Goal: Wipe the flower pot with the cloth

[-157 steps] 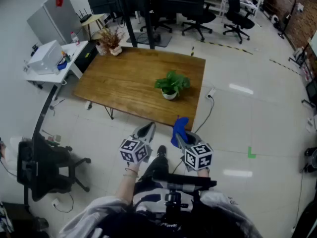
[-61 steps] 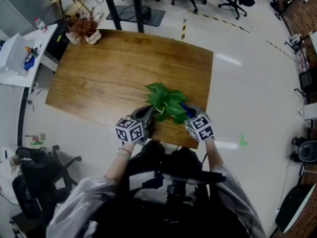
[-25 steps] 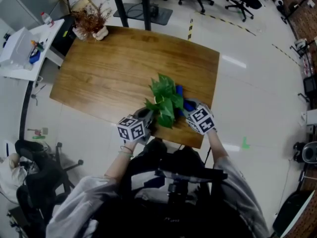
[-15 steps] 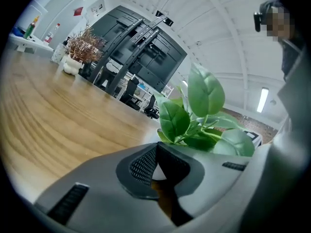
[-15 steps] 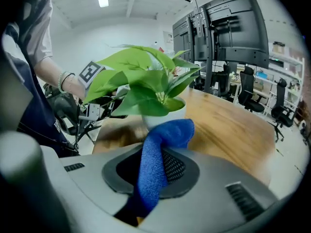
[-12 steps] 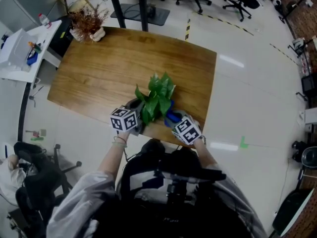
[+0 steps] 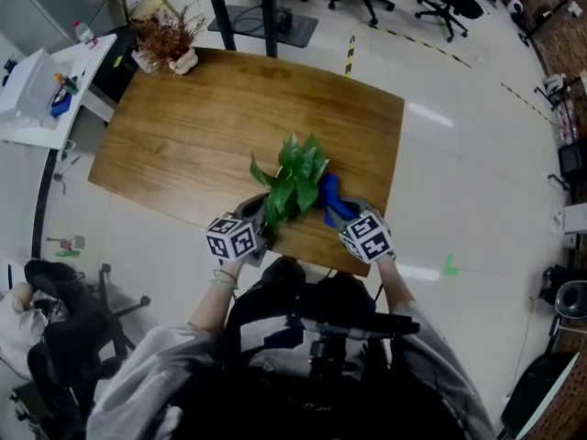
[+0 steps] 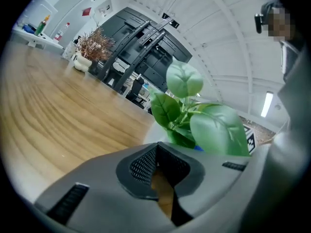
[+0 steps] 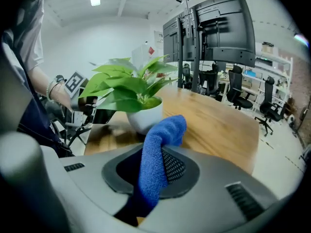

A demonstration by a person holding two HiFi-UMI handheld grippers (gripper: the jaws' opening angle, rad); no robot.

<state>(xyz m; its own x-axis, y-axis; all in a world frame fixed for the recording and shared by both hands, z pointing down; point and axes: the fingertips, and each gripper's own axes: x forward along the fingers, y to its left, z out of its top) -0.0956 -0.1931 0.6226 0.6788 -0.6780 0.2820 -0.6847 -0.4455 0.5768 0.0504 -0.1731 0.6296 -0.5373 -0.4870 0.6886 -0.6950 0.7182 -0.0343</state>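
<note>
Right gripper (image 9: 156,165) is clamped on a blue microfibre cloth (image 9: 158,149); the cloth's free end rises from the jaws toward the white flower pot (image 9: 145,116) directly ahead, contact not confirmable. Left gripper (image 8: 156,152) has its jaws pressed together on nothing, with the pot's green leaves (image 8: 214,130) just beyond its tips. A dried-plant arrangement (image 7: 168,39) stands well beyond both grippers, at the wooden table's (image 7: 211,126) far corner.
</note>
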